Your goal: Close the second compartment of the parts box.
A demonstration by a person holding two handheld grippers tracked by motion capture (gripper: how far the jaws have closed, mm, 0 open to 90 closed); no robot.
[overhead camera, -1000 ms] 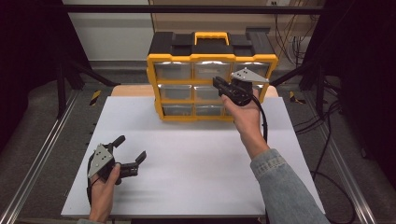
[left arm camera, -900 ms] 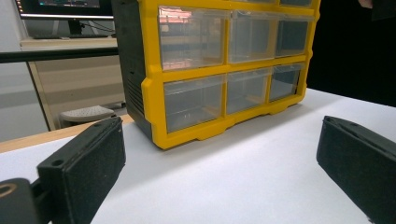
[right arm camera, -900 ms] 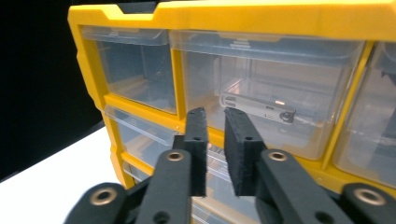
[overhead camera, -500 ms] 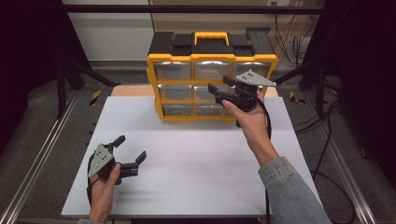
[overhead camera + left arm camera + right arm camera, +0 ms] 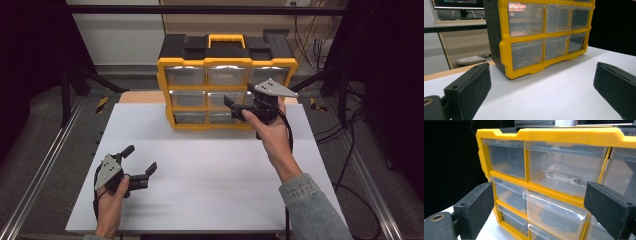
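Observation:
A yellow and black drawer cabinet (image 5: pixel 200 95) with clear plastic drawers stands at the back of the white table board (image 5: pixel 210 175). My right gripper (image 5: pixel 239 97) hovers just in front of its right-hand drawers. Its jaws have just been opening and now stand wide with nothing between them. In the right gripper view the right gripper (image 5: pixel 539 195) faces the cabinet (image 5: pixel 564 137), and a flat silver metal piece (image 5: pixel 562 177) lies inside a top-row drawer. My left gripper (image 5: pixel 141 158) rests low at the front left, open and empty, and in its own view this gripper (image 5: pixel 541 82) points at the cabinet (image 5: pixel 506 55).
The board's bare white surface (image 5: pixel 559 87) stretches between the left gripper and the cabinet. Black frame rails (image 5: pixel 45 160) run along both sides of the table. Cables (image 5: pixel 350 145) trail on the floor at the right.
The right gripper's jaws have gone from shut to wide open in front of the cabinet, and that hand has shifted slightly to the right. The left gripper has stayed in place.

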